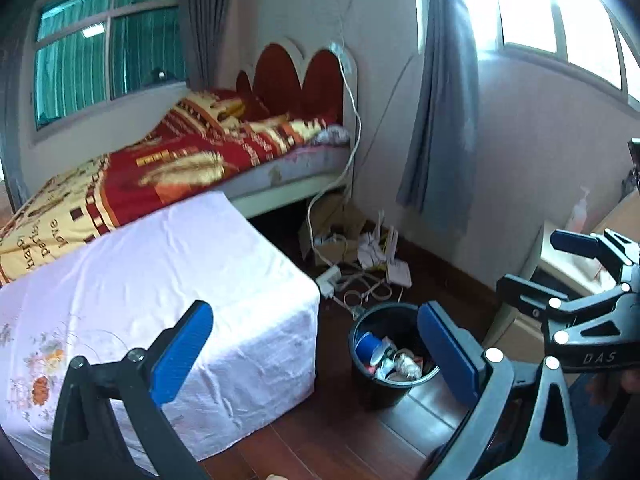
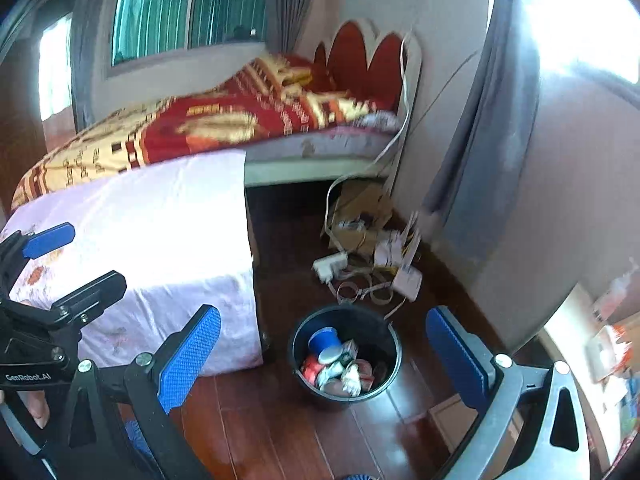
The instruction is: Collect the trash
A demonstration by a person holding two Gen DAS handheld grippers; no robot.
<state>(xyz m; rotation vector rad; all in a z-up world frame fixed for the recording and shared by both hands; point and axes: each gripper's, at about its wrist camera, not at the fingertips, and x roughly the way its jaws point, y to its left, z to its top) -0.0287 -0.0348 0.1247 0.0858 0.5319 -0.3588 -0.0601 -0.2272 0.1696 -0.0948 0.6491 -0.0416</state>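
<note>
Nearest the lens, the left tongs (image 1: 316, 360) hang with their blue pads spread wide and nothing between them. That fits a pause above the floor, since no item is within reach of them. To their left sits the cloth-draped surface (image 1: 168, 280), its pale floral cover hanging down to the boards; it is bare on top, so any litter it carried looks already dealt with.

Just beside its corner, on the wooden floor (image 1: 332, 440), stands the black bin (image 1: 362, 372). It is upright and partly filled with a blue cup (image 2: 325, 340), crumpled wrappers and cans. It probably stands there so both arms can drop things in without stretching.

Further right, the right tongs (image 2: 323, 356) also stand apart and empty, framing the bin from above. Behind the bin, near the wall and under the bed (image 1: 180, 160) end, lie cables, a white power strip (image 1: 329, 278) and cardboard (image 1: 338, 220). Whether any of this counts as rubbish is unclear.
</note>
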